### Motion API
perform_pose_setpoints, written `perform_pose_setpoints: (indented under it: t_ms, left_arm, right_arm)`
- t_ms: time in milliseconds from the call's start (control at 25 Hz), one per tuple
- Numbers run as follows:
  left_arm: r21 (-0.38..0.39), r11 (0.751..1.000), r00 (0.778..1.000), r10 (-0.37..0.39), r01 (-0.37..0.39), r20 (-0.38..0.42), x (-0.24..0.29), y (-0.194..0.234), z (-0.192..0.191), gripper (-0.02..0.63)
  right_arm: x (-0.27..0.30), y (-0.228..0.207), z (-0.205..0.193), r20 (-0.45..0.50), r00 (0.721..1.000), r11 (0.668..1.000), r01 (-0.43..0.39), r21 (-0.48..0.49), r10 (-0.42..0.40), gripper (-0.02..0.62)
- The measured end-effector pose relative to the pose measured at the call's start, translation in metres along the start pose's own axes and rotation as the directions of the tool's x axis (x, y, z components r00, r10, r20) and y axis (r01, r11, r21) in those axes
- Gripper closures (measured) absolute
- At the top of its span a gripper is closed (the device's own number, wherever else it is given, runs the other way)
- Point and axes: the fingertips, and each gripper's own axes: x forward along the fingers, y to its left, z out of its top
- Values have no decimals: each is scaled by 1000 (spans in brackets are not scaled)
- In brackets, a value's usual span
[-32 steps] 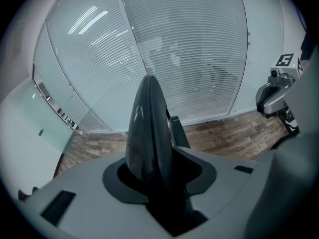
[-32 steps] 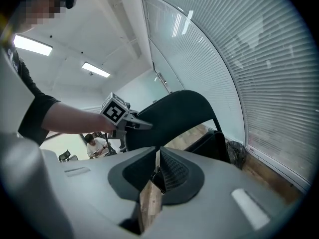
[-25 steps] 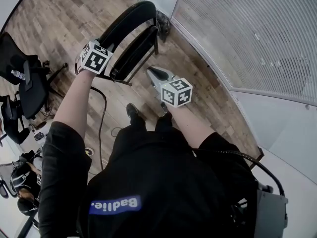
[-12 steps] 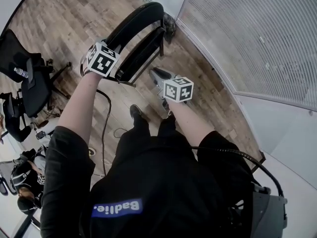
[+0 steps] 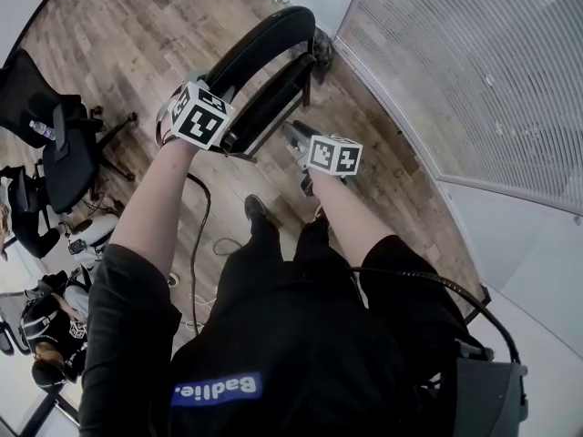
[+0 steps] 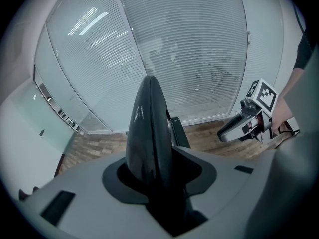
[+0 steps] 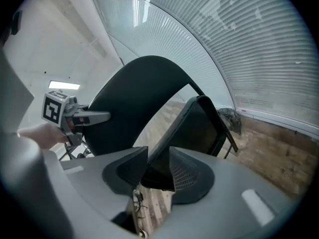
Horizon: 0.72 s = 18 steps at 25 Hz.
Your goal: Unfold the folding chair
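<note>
one folding chair point(image 5: 264, 39) | left tongs point(image 6: 159, 166) clamp it | right tongs point(image 7: 157, 158) just opening, seat point(image 7: 199, 128) between | (office chair point(image 5: 55, 144) near)

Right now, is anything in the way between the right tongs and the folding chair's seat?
Nothing visible is. The right tongs have just been opening, and the edge of the seat already shows in the gap between their jaws, not clamped. The left tongs grip the backrest.

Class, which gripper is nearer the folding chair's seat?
Right. The right gripper, jaws just opened further, has the seat edge between them, unpressed; the left gripper is clamped on the backrest above.
</note>
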Motion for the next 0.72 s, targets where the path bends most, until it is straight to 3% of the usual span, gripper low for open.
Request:
perform_pose_setpoints:
  t_ms: [320,720]
  left_arm:
    - [-1,1000,1000,2,-2,0,-3,-5,0,471]
    - [0,1000,1000,-1,1,3,-1,-1,-3,471]
  right_arm:
    - [27,-26,-2,2,999,990,50,131,-51,474]
    - [79,-29,1,30,999,968,13,251,-21,449]
